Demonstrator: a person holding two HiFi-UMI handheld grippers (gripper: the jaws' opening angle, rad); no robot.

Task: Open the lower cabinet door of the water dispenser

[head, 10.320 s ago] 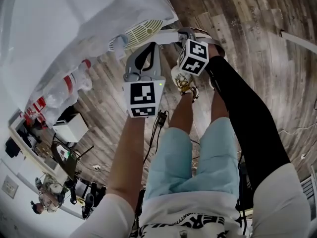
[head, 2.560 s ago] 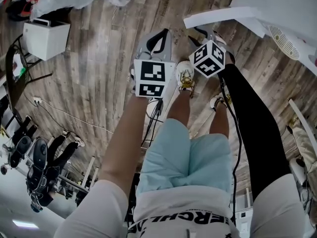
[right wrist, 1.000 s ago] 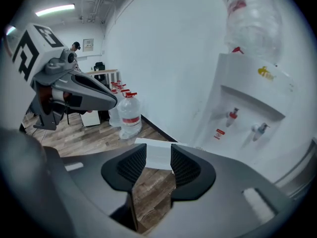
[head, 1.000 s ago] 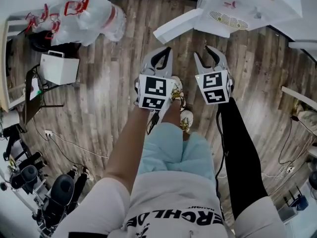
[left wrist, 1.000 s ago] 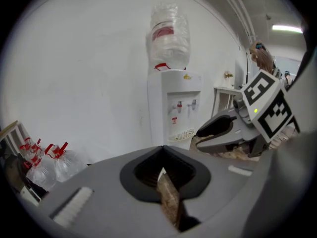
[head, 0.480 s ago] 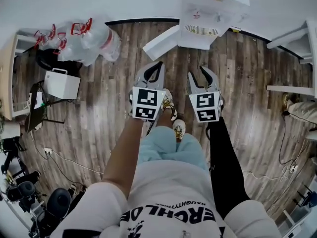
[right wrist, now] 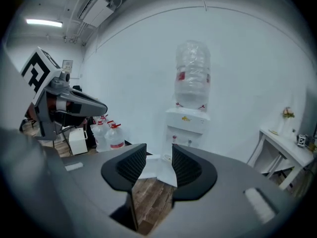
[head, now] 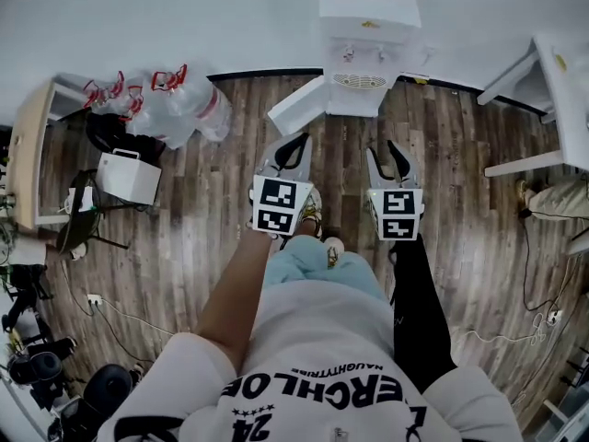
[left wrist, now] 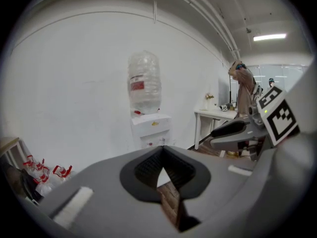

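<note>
The white water dispenser [head: 368,35] stands against the far wall with a clear bottle [left wrist: 144,83] on top. Its lower cabinet door [head: 296,109] hangs open, swung out to the left over the wood floor. Both grippers are held in the air side by side, well short of the dispenser and touching nothing. My left gripper [head: 294,142] is shut, its tips meeting with nothing between them [left wrist: 162,150]. My right gripper [head: 390,151] is open and empty; the dispenser's white base and door show through its gap [right wrist: 158,157]. The dispenser [right wrist: 187,128] fills the middle of the right gripper view.
Several bagged water jugs [head: 156,99] lie at the left wall beside a white box [head: 129,175] and a dark stand. A white table [head: 552,72] stands to the right of the dispenser. Cables trail over the floor [head: 515,274]. A person [left wrist: 242,88] stands far off.
Both grippers have risen and drawn back from the dispenser, which has slid from the upper right to the top centre of the head view. Jaw openings look the same.
</note>
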